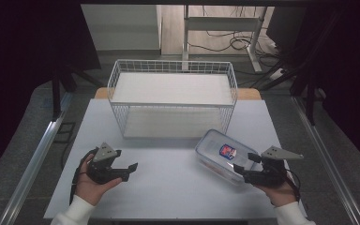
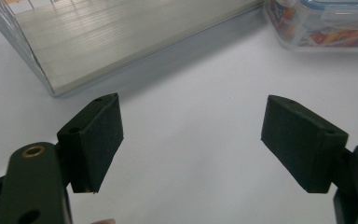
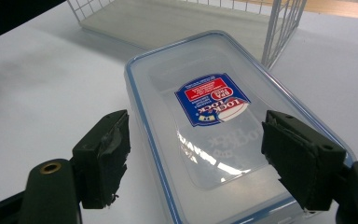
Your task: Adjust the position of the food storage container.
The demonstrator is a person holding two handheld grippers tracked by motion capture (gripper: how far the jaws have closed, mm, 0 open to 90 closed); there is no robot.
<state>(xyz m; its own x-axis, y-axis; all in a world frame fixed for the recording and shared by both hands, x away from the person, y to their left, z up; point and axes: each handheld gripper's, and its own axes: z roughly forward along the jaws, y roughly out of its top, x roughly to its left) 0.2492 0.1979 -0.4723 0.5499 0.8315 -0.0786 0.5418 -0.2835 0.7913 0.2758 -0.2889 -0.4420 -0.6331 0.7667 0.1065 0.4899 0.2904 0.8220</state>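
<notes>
Left gripper (image 1: pixel 127 169) sat near the table's (image 1: pixel 168 187) front-left corner, held in the person's left hand (image 1: pixel 90 185), jaws spread wide with nothing between them, only bare white tabletop below. White wire basket (image 1: pixel 173 96) with a white board floor stood at the table's back edge, centred. Clear rectangular plastic container (image 1: pixel 222 154) with a blue-rimmed lid and a blue-red label lay toward the front-right, just off the basket's front-right corner. Right gripper (image 1: pixel 239 169) was at the container's near end, jaws released, straddling the lid without clamping it.
</notes>
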